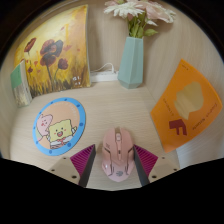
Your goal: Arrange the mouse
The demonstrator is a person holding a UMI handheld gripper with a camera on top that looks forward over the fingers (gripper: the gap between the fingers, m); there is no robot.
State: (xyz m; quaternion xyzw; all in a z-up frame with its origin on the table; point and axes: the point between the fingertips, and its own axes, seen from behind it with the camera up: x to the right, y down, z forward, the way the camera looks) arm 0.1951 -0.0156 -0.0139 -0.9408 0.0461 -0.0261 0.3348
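A pink computer mouse (116,155) lies lengthwise between my fingers, its nose pointing away from me. My gripper (117,166) is shut on the mouse, and the pink pads (90,160) touch its two sides. The mouse sits low over the pale wooden table (120,105). A round blue-rimmed mat with a yellow cartoon figure (60,125) lies on the table ahead and to the left of the fingers.
A teal vase (131,62) with flowers stands at the back. A sunflower painting (58,50) leans against the wall at back left. An orange card (188,102) lies to the right. A white object (103,72) sits beside the vase.
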